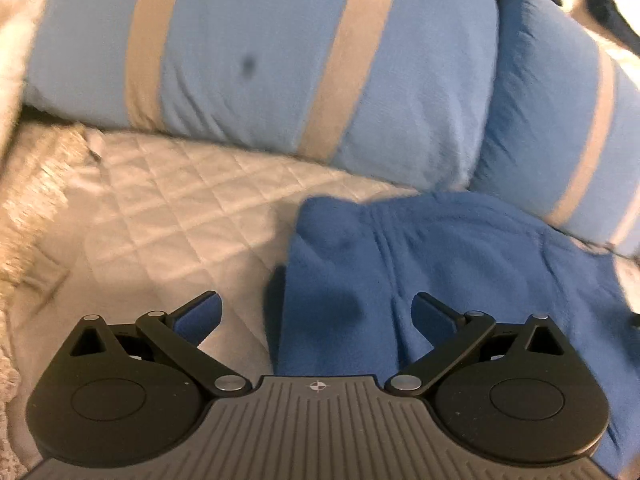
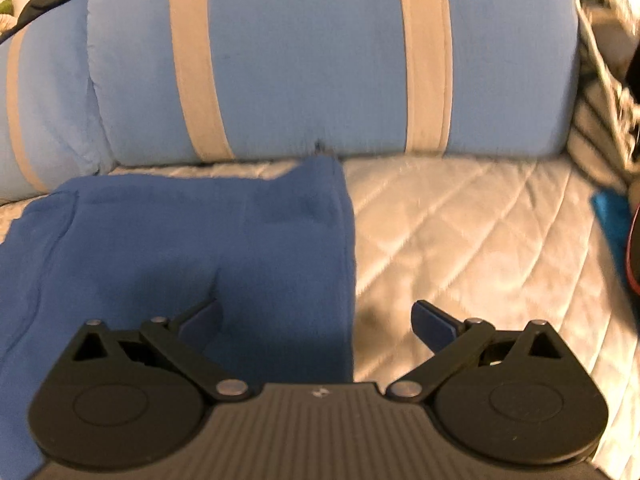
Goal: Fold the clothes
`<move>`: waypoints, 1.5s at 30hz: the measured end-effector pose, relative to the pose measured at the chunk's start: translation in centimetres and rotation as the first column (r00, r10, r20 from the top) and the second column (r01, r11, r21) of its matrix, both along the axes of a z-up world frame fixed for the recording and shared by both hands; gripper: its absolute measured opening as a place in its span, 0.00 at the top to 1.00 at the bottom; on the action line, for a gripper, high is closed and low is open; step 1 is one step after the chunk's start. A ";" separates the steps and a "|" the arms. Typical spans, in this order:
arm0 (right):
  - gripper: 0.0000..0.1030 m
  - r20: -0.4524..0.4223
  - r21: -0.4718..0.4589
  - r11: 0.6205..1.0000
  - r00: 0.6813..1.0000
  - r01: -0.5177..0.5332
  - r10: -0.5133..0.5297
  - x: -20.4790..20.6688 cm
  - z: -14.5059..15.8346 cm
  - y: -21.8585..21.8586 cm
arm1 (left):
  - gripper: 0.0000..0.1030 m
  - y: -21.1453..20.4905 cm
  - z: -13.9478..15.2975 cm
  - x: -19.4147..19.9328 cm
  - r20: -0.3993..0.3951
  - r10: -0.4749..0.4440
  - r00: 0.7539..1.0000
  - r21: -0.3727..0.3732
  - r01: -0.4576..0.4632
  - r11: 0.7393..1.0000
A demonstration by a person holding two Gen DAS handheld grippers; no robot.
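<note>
two grippers hung over one dark blue garment (image 1: pixel 420 272) that lay on a quilted pale cover (image 1: pixel 172 200), its far end close to the light blue striped cushions (image 1: pixel 280 52). the left gripper (image 1: pixel 317 314) had its fingers spread wide with nothing between them, straddling the garment's left edge, so that one pad was over the cover and the other over cloth. the right gripper (image 2: pixel 316 318) was likewise spread and empty, straddling the right edge of the garment (image 2: pixel 180 248) in the same way. by the look of it, the cloth was already doubled into a fairly narrow strip with straight side edges, though some wrinkles and a raised lump showed near the far end. i judged that at least one more fold, end to end, was left, and neither gripper had a hold yet. motion blur hid the finer creases.
</note>
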State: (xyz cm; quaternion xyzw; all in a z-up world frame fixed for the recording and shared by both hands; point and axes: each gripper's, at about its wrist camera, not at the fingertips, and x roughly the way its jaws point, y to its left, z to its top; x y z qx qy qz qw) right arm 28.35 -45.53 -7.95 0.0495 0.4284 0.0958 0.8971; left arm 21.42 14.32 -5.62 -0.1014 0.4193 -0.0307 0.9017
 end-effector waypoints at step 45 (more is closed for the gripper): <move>0.77 -0.175 0.537 0.844 0.980 0.011 0.098 1.7 -0.7 -1.9 | 0.82 4.9 -3.5 1.3 -0.119 -0.041 0.992 -0.595 -0.039 0.803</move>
